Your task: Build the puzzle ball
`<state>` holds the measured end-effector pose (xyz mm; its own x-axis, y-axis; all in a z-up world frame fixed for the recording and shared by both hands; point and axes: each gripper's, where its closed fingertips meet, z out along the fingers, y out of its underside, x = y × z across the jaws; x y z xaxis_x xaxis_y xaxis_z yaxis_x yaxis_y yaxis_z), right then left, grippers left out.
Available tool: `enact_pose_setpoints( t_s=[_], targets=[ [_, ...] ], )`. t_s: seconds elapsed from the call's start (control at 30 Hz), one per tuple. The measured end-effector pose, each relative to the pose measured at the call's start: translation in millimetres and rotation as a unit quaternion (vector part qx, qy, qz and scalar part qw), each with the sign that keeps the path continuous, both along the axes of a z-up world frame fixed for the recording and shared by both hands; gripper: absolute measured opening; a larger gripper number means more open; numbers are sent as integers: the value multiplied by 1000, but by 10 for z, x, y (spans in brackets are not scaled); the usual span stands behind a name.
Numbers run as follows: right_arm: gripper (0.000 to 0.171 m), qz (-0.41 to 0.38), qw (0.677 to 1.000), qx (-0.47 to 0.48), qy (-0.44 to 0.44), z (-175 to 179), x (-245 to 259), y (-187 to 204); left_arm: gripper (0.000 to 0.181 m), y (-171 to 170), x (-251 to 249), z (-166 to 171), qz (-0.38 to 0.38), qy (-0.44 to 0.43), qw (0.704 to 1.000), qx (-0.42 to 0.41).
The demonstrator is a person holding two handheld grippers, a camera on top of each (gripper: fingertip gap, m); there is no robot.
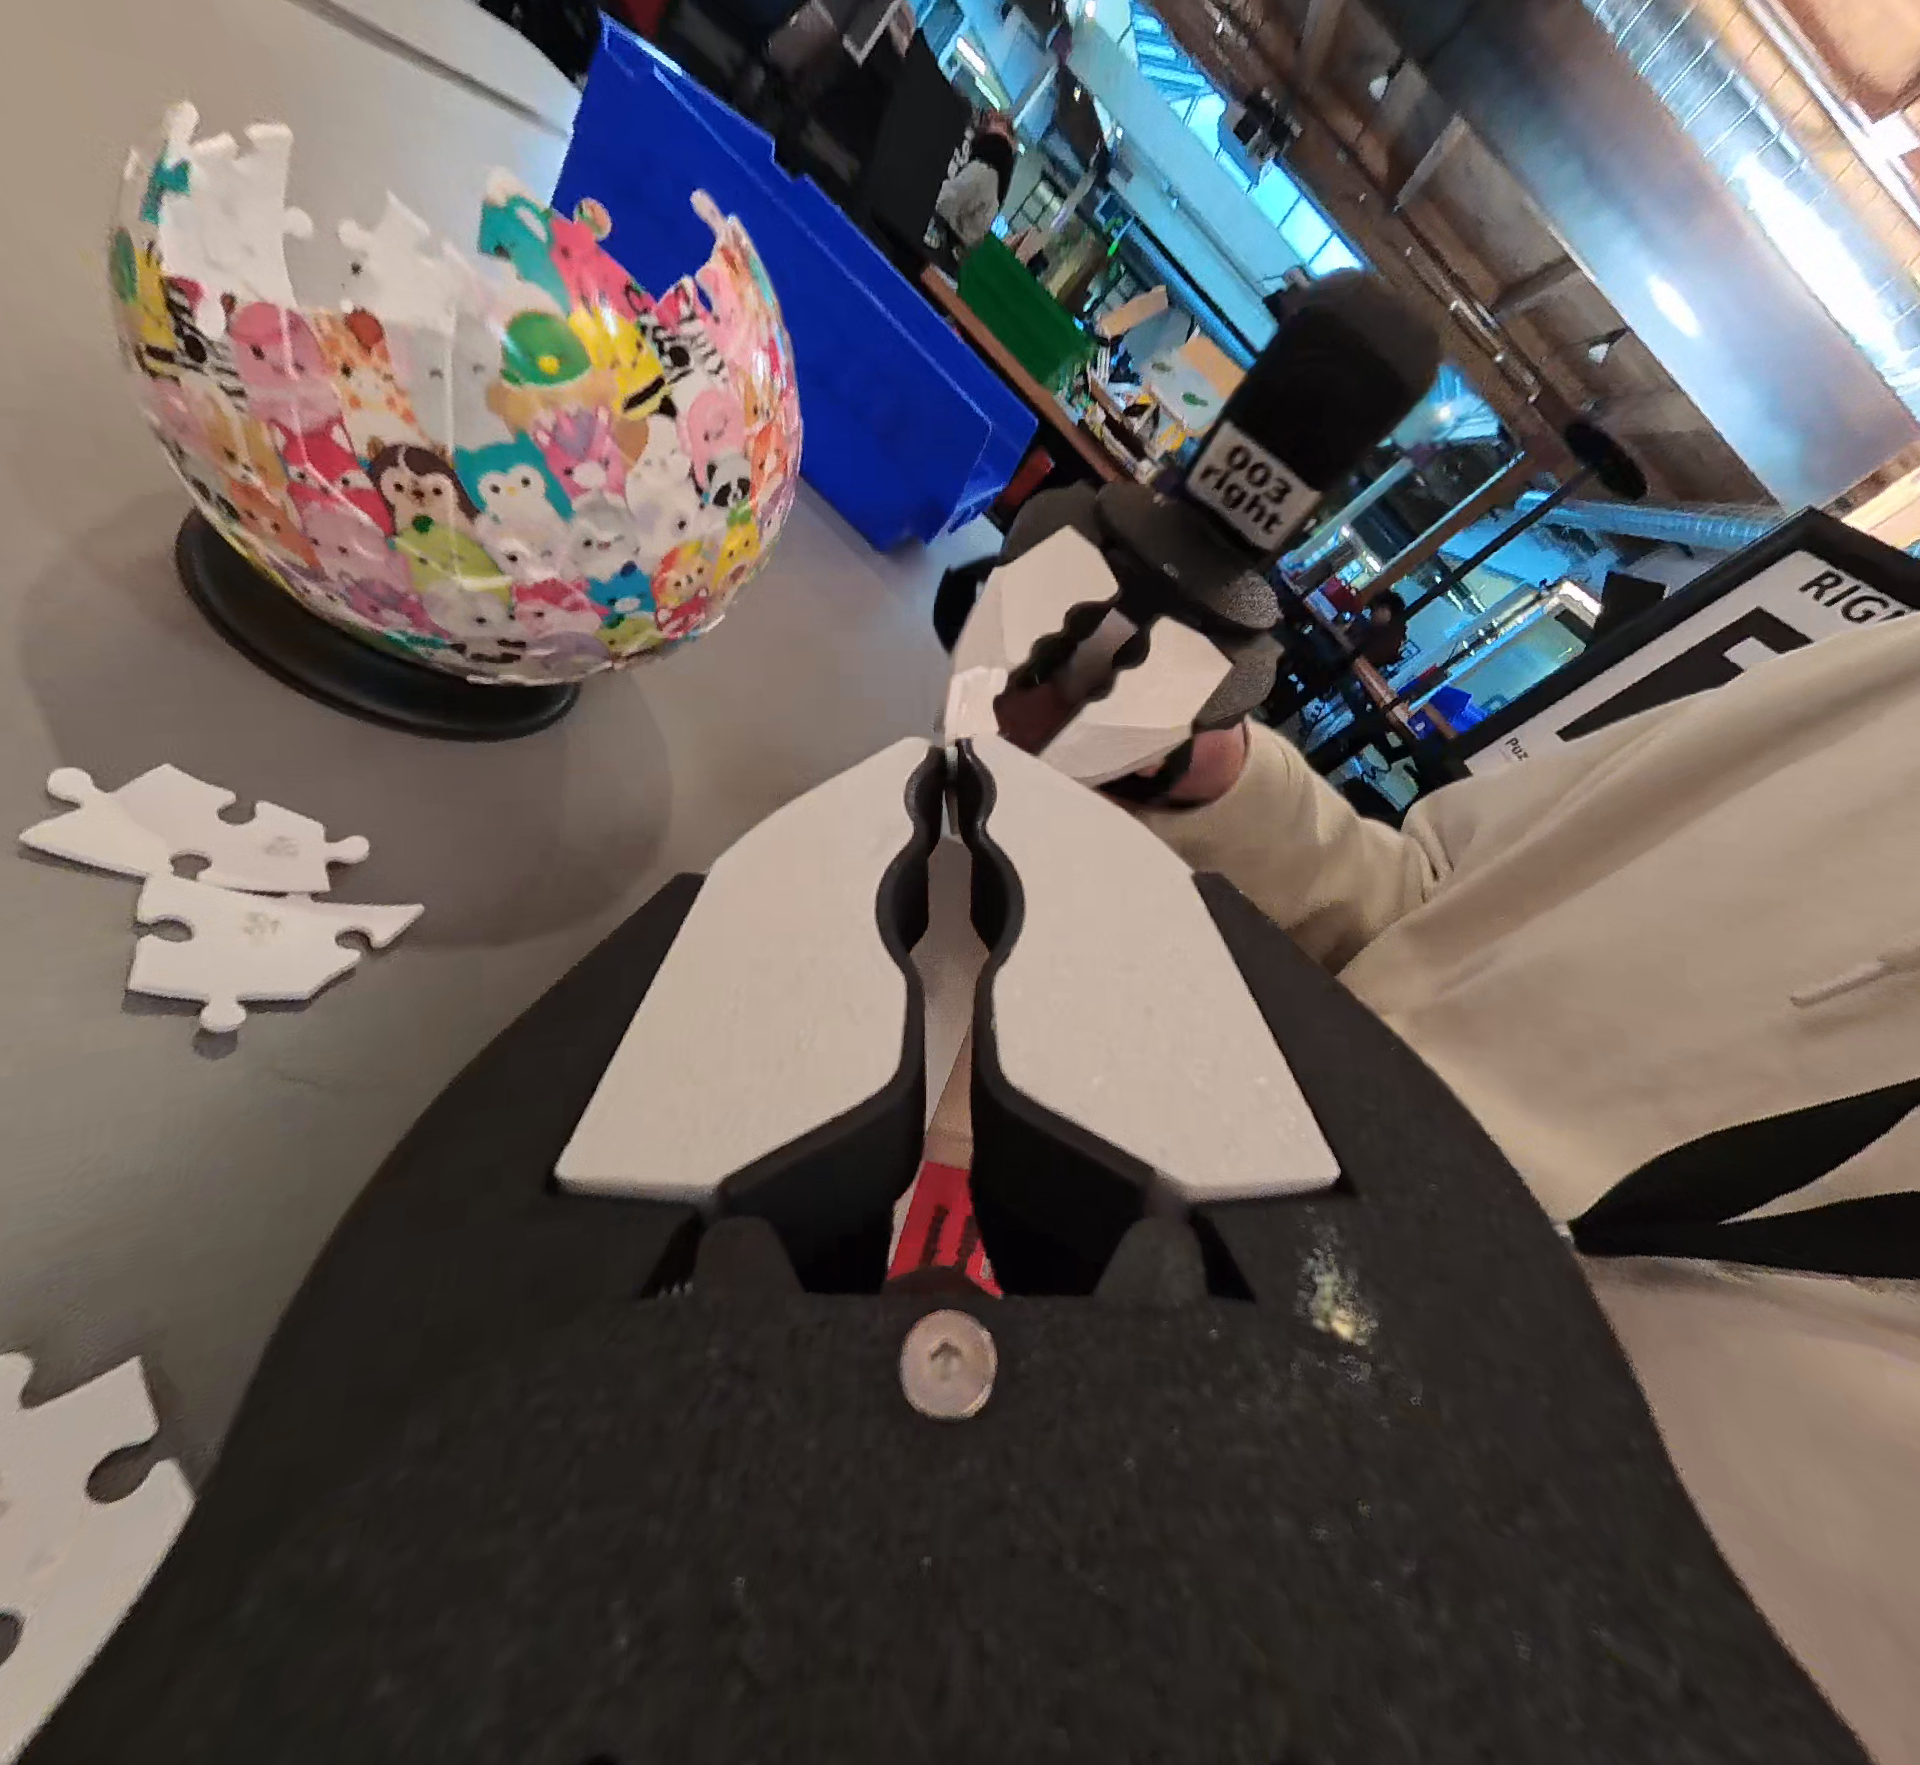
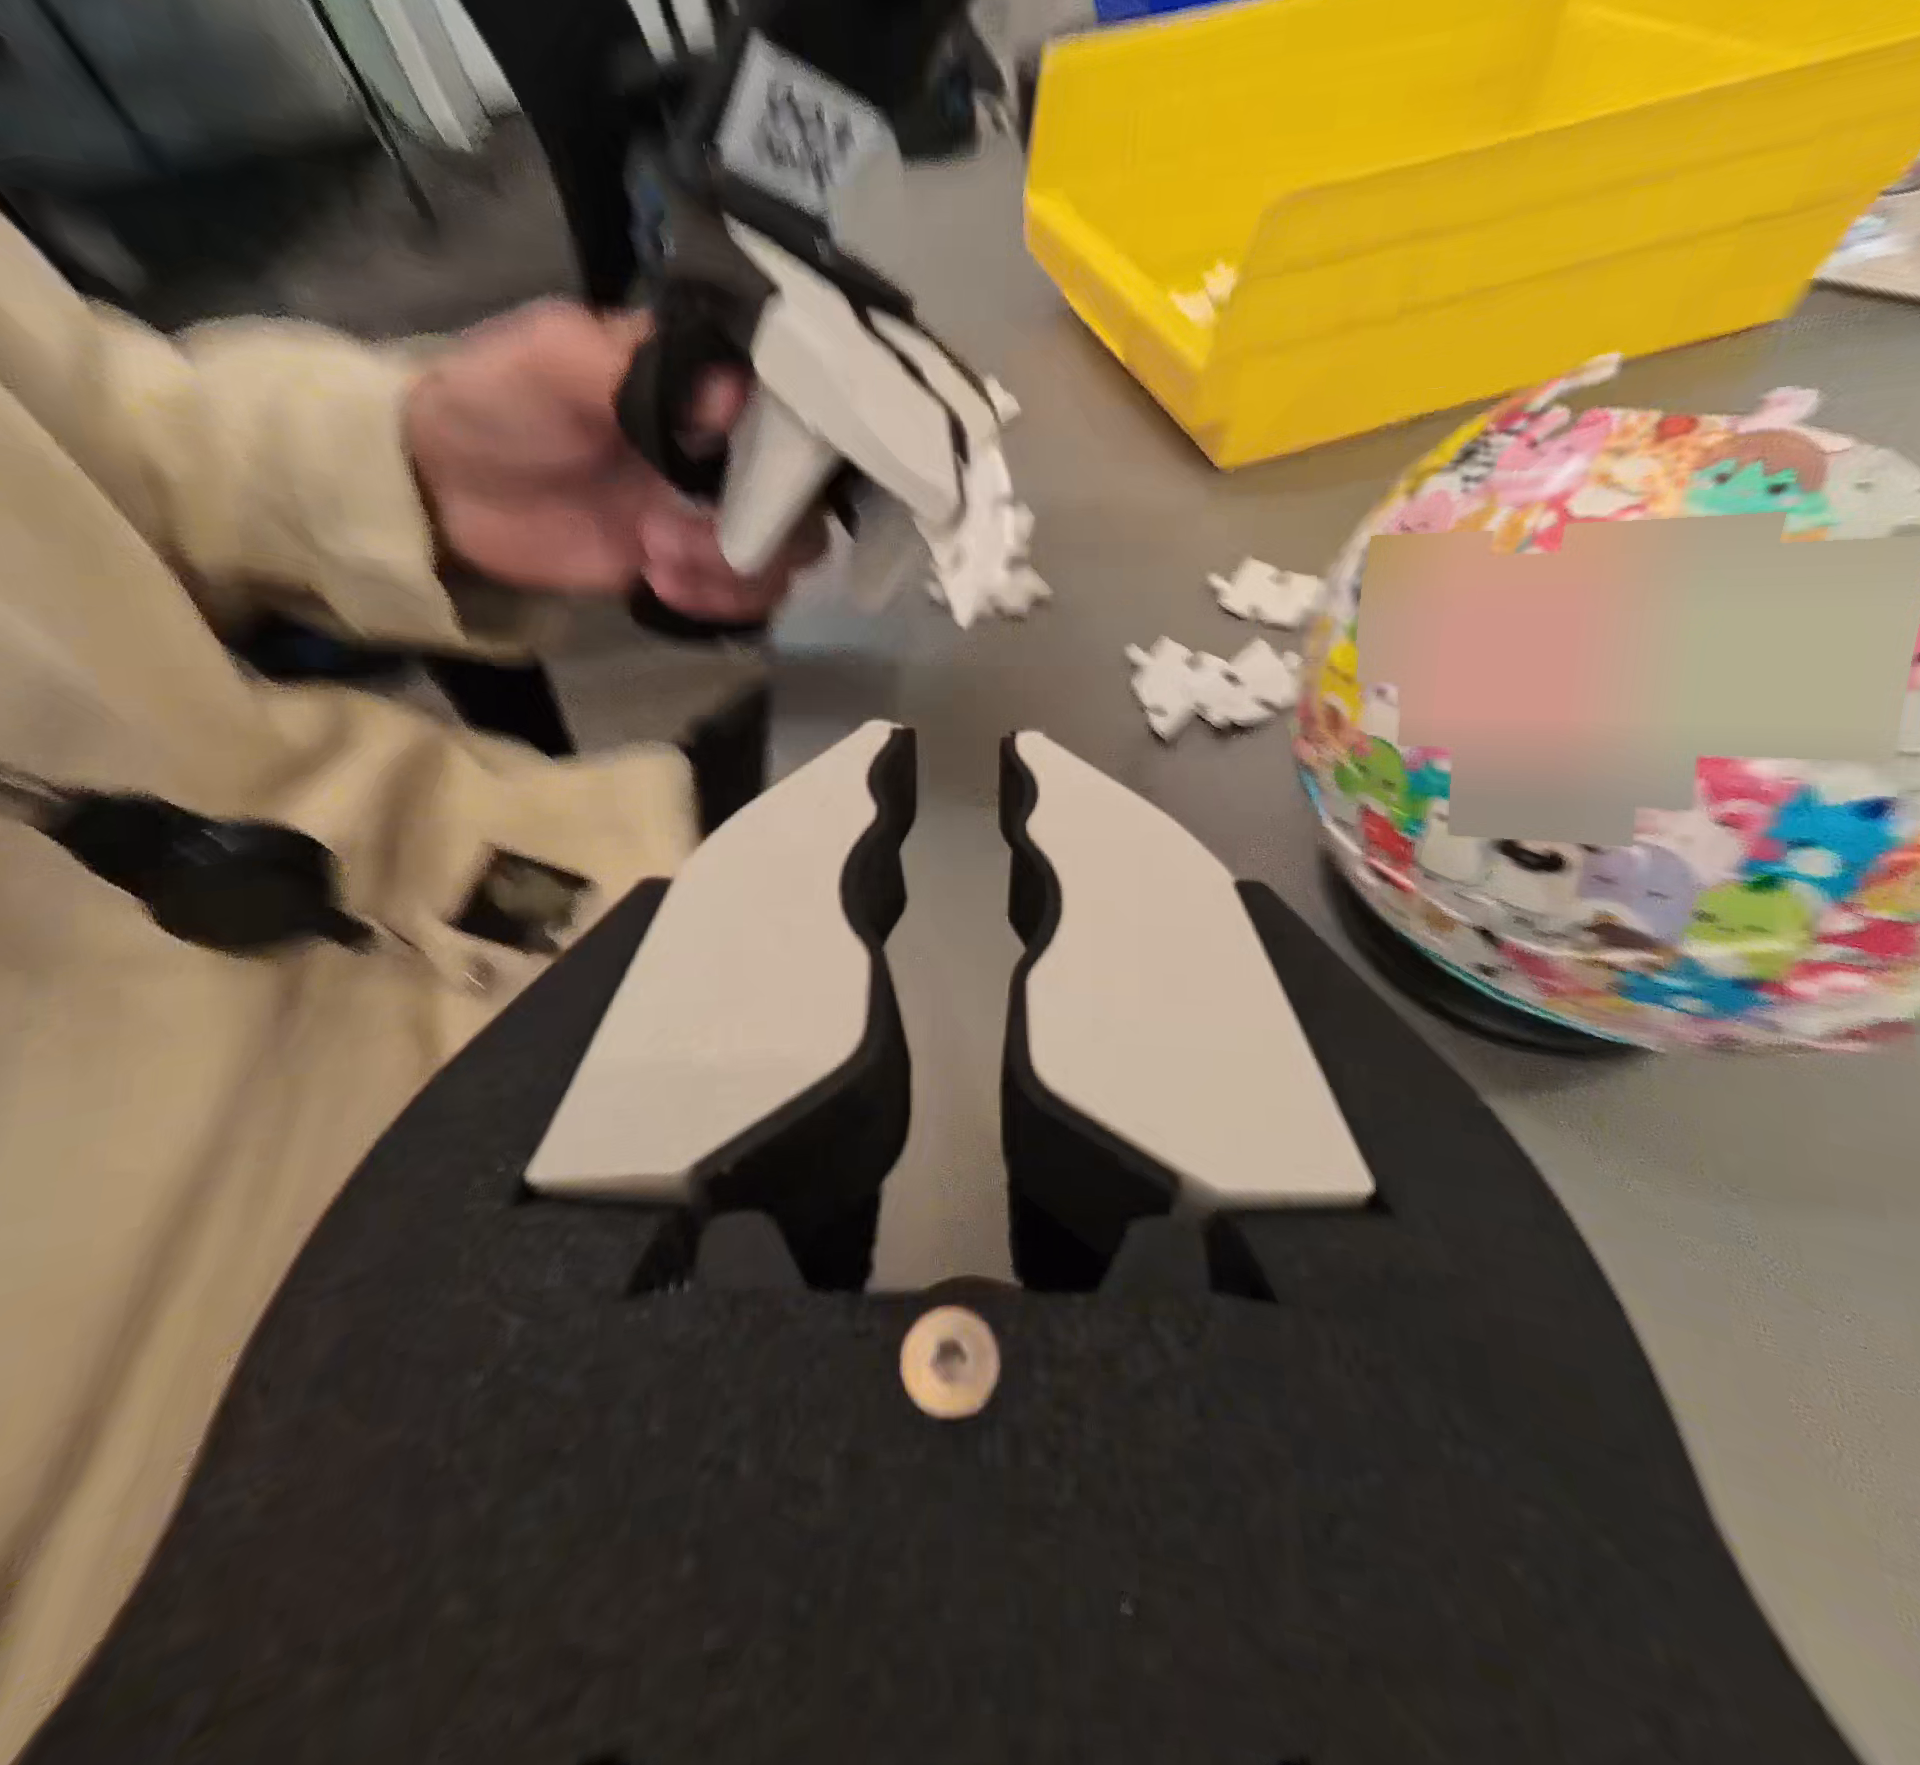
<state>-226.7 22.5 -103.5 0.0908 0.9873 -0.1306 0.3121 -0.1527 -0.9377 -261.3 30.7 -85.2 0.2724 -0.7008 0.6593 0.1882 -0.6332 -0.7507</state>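
The half-built puzzle ball [image 1: 457, 427] is a colourful open shell on a black stand [image 1: 364, 666]. It also shows at the right of the right wrist view [image 2: 1610, 884]. My left gripper [image 1: 951, 765] is shut on a puzzle piece [image 1: 940, 1216] held edge-on between its fingers, above the table and right of the ball. In the right wrist view the left gripper [image 2: 935, 458] holds that white piece [image 2: 987, 541] in the air. My right gripper [image 2: 956, 749] is open and empty. It faces the left gripper closely and shows in the left wrist view [image 1: 1023, 687].
Loose white pieces lie face down on the grey table [image 1: 218, 832], [image 1: 260, 946], [image 1: 73, 1507], and beside the ball [image 2: 1216, 687]. A yellow bin [image 2: 1403, 240] stands behind the ball, and a blue bin [image 1: 831, 313] sits at the table's far side. A person's beige sleeve [image 1: 1558, 884] is at the right.
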Motion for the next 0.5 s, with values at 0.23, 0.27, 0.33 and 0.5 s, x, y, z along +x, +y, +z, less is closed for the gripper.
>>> enact_pose_setpoints(
  t_s=[0.23, 0.27, 0.33, 0.5],
  targets=[
    [11, -44, 990, -88, 101, 184, -103, -30, 1, -57, 106, 29, -9, 10, 1000, 22],
    [8, -51, 990, -85, 101, 192, -86, -12, 1, -63, 117, 25, -10, 12, 1000, 22],
    [2, -54, 991, -76, 95, 188, -59, 7, 2, -79, 137, 22, -15, 17, 999, 26],
    [1, -52, 992, -74, 88, 152, -42, 12, 2, -83, 135, -9, -14, 47, 998, 42]
  ],
)
